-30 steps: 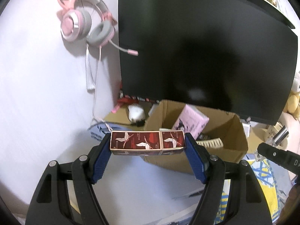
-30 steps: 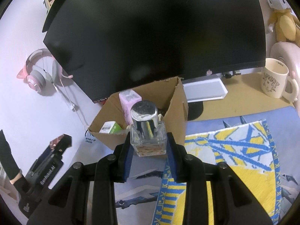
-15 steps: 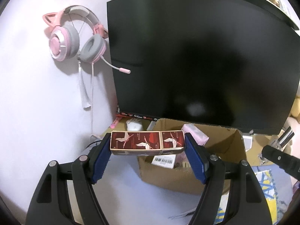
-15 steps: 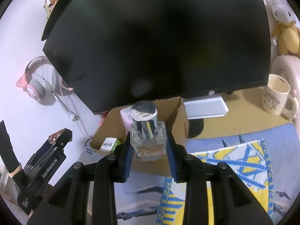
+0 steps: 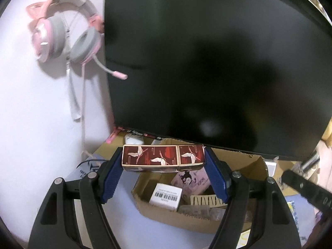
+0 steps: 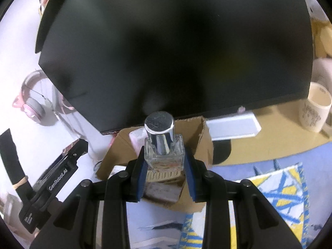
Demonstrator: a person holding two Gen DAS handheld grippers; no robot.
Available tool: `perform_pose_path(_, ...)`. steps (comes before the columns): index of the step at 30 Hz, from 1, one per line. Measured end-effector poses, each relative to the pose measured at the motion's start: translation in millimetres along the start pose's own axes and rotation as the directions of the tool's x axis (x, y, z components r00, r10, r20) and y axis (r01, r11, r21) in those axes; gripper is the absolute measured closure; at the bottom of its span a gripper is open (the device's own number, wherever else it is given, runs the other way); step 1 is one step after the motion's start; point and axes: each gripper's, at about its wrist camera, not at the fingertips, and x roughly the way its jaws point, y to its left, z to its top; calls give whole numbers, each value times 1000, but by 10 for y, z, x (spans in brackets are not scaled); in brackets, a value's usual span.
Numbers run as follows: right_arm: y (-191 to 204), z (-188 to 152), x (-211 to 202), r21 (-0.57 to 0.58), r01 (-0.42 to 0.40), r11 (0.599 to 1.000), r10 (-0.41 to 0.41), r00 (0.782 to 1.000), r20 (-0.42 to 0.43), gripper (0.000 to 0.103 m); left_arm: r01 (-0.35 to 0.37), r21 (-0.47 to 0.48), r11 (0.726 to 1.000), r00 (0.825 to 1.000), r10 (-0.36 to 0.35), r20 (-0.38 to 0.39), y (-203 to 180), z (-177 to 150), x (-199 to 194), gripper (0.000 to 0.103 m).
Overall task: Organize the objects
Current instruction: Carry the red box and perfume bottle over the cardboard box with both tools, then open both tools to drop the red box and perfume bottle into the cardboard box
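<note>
My left gripper (image 5: 164, 167) is shut on a long dark-red box with white cranes (image 5: 162, 158), held crosswise above the near left edge of an open cardboard box (image 5: 186, 217). My right gripper (image 6: 165, 167) is shut on a clear glass perfume bottle with a silver cap (image 6: 164, 145), held upright over the same cardboard box (image 6: 199, 145). Inside the box lie a pink packet (image 5: 193, 181), a white barcoded carton (image 5: 166, 194) and a cream comb (image 5: 205, 200). The left gripper body (image 6: 54, 178) shows at the left of the right wrist view.
A big black monitor (image 5: 207, 62) stands just behind the box. A pink headset (image 5: 64, 39) hangs on the white wall at left. A cream mug (image 6: 316, 112) and a white tray (image 6: 232, 127) sit on the desk at right, a blue-yellow mat (image 6: 269, 203) in front.
Both grippers have moved forward and over the cardboard box with their loads. The box's inside now lies under the fingers in both views.
</note>
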Motion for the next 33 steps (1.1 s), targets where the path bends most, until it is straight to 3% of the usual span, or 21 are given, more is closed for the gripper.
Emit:
perform_pose_path(4, -12, -3, 191, -31, 51, 998, -51, 998, -19, 67, 33, 0, 999, 999, -33, -21, 4, -67, 234, 29)
perform_pose_path(7, -67, -21, 318, -3, 26, 1000, -26, 999, -21, 67, 58, -38, 998, 996, -60, -61, 69, -110, 406, 29)
perform_pose_path(12, -36, -62, 432, -21, 35, 999, -36, 998, -44, 67, 20, -36, 999, 996, -23, -84, 143, -143, 514, 29)
perform_pose_path(33, 228, -180, 606, -156, 124, 980, -138, 987, -84, 67, 5, 53, 999, 986, 4, -166, -38, -268, 731, 29)
